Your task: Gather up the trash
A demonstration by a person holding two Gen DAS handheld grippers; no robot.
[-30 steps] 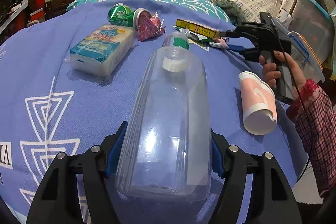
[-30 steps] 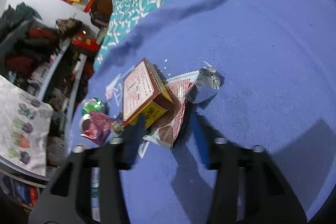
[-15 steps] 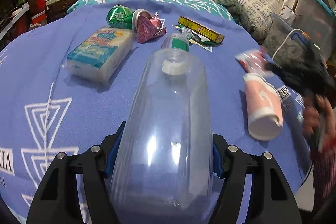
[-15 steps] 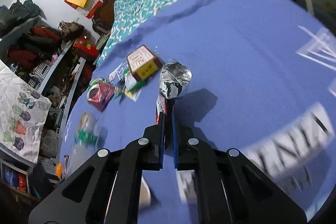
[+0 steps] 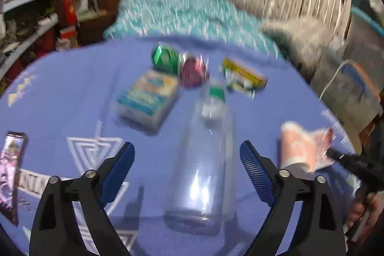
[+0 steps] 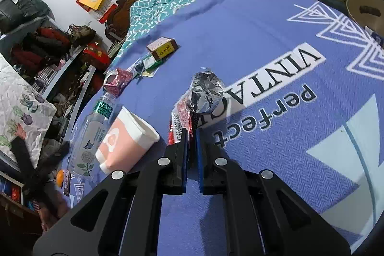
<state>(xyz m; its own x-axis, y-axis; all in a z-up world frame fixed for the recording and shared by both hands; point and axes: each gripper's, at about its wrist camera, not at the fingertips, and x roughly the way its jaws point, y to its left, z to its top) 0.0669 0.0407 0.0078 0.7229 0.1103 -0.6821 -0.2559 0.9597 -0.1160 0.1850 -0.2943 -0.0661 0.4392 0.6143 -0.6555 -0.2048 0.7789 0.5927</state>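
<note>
A: Left gripper (image 5: 187,160)?
B: Jaws just opened wide; clear plastic bottle (image 5: 204,160) lies loose between them on the blue cloth (image 5: 72,92).
A: Right gripper (image 6: 190,133)?
B: Clamped on red, silver-lined crumpled wrapper (image 6: 204,92), right of the pink paper cup (image 6: 124,138).

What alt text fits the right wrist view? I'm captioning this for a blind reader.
The right gripper fingers are shut on a red snack wrapper with a crumpled foil end, above a blue bedspread. To the left lie a pink paper cup, a clear plastic bottle and a small box.
</note>
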